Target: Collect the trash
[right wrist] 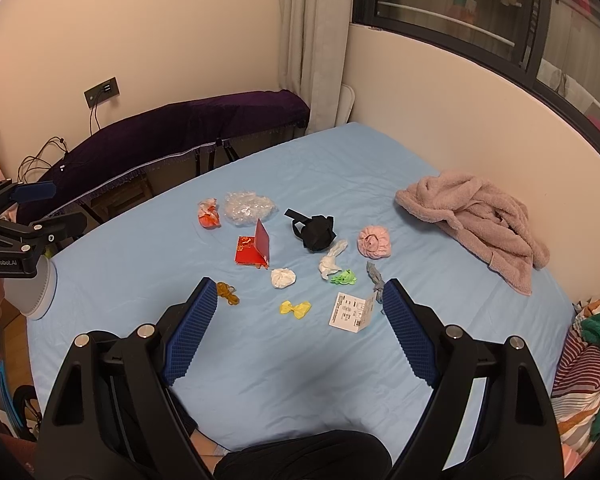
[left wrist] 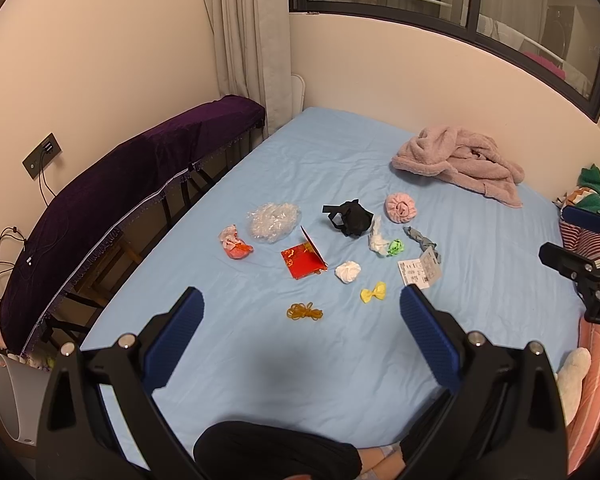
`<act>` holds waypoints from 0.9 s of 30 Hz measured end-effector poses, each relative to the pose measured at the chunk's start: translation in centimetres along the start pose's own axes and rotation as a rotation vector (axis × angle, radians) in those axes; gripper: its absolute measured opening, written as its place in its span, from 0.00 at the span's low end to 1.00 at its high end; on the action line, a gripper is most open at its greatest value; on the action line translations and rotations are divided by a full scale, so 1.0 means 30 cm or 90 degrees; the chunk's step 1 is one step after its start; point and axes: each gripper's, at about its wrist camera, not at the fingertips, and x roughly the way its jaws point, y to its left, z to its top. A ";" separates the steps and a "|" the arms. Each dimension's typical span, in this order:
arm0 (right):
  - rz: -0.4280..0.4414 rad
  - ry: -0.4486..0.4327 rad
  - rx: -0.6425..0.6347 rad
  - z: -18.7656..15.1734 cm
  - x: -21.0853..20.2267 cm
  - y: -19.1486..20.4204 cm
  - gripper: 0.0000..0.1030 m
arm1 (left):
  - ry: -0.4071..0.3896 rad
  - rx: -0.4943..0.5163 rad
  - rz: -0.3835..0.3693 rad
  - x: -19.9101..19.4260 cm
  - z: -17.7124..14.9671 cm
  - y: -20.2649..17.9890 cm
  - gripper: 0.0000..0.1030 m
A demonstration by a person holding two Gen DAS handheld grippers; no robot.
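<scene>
Trash is scattered across the middle of the light blue bed sheet [left wrist: 260, 152]: a crinkled clear plastic wad [left wrist: 274, 222] at about 10 o'clock of the cluster, an open red paper envelope [left wrist: 304, 261] in the centre, a small white tissue ball [left wrist: 348, 271] just right of it, a yellow bow-shaped wrapper [left wrist: 373, 292] and a tangle of amber rubber bands [left wrist: 304, 312] nearest me at 6 o'clock, and a white printed tag [right wrist: 350, 311] at 4 o'clock. Looks laid out on purpose, pieces mostly spaced apart so each can be pinched singly. Left gripper [left wrist: 302, 304] and right gripper [right wrist: 299, 294] both hang above the near edge, blue pads spread wide with nothing between them, probably picking a first target. A crumpled pink fleece robe [left wrist: 462, 162] sits well apart at 2 o'clock, likely not trash.
</scene>
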 end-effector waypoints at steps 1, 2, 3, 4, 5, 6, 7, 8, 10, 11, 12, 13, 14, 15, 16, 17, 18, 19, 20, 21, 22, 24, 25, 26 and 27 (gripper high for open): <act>0.001 0.001 0.000 0.000 -0.002 -0.001 0.79 | 0.001 0.000 -0.001 -0.002 0.000 0.000 0.95; 0.002 0.002 0.000 0.001 -0.002 0.000 0.79 | 0.000 0.000 0.000 -0.001 -0.001 -0.001 0.95; 0.003 0.003 0.000 0.005 0.000 -0.004 0.79 | 0.000 0.001 0.000 -0.003 -0.001 -0.001 0.95; 0.003 0.002 0.001 0.007 -0.001 -0.003 0.79 | 0.000 0.002 -0.001 -0.007 -0.001 -0.002 0.95; 0.003 0.001 0.001 0.007 -0.002 -0.002 0.79 | 0.000 0.001 0.000 -0.003 -0.002 -0.002 0.95; 0.003 0.001 0.001 0.007 -0.003 -0.003 0.79 | -0.001 0.001 0.000 -0.005 -0.003 -0.002 0.95; 0.003 0.000 0.001 0.007 -0.004 -0.003 0.79 | -0.001 0.001 0.000 -0.005 -0.003 -0.002 0.95; 0.003 -0.001 0.000 0.007 -0.005 -0.003 0.79 | -0.001 0.001 0.000 -0.003 -0.002 -0.002 0.95; 0.003 -0.001 0.000 0.004 -0.005 -0.003 0.79 | -0.001 0.000 0.001 -0.005 -0.002 -0.002 0.95; 0.003 -0.001 0.000 0.004 -0.005 -0.003 0.79 | -0.001 0.000 0.001 -0.003 -0.002 -0.002 0.95; 0.003 -0.001 0.000 0.004 -0.005 -0.003 0.79 | -0.001 0.000 0.001 -0.006 -0.002 -0.003 0.95; 0.004 -0.001 0.000 0.002 -0.005 -0.003 0.79 | -0.001 0.000 0.001 -0.006 -0.002 -0.003 0.95; 0.004 -0.001 0.000 0.003 -0.005 -0.002 0.79 | 0.000 0.000 0.001 -0.008 -0.002 -0.003 0.95; 0.004 -0.001 0.000 0.002 -0.005 -0.002 0.79 | 0.000 0.000 0.000 -0.009 -0.002 -0.003 0.95; 0.004 -0.001 0.000 0.002 -0.005 -0.001 0.79 | 0.000 0.001 0.001 -0.008 -0.003 -0.004 0.95; 0.004 -0.001 0.000 0.003 -0.005 -0.001 0.79 | -0.001 0.001 0.001 -0.007 -0.004 -0.003 0.95; 0.004 -0.001 0.000 0.003 -0.005 -0.001 0.79 | -0.001 0.001 0.001 -0.007 -0.004 -0.003 0.95; 0.004 -0.001 0.001 0.003 -0.005 -0.001 0.79 | -0.001 0.001 0.000 -0.007 -0.004 -0.002 0.95; 0.004 -0.001 0.000 0.003 -0.005 0.000 0.79 | -0.001 0.001 0.000 -0.007 -0.004 -0.002 0.95; 0.004 -0.001 0.000 0.003 -0.004 0.000 0.79 | -0.001 0.001 0.001 -0.010 -0.005 -0.003 0.95; 0.003 -0.001 0.000 0.003 -0.004 0.000 0.79 | -0.002 0.001 0.001 -0.007 -0.005 -0.003 0.95; 0.004 -0.001 0.000 0.002 -0.004 -0.001 0.79 | -0.001 0.001 0.000 -0.007 -0.004 -0.003 0.95; 0.004 0.000 0.000 0.003 -0.005 0.000 0.79 | -0.001 0.001 0.001 -0.007 -0.005 -0.003 0.95; 0.004 -0.001 0.000 0.001 -0.004 0.000 0.79 | -0.002 0.001 0.002 -0.007 -0.005 -0.003 0.95; 0.003 -0.002 0.000 0.001 -0.005 0.000 0.79 | -0.002 0.001 0.001 -0.007 -0.005 -0.003 0.95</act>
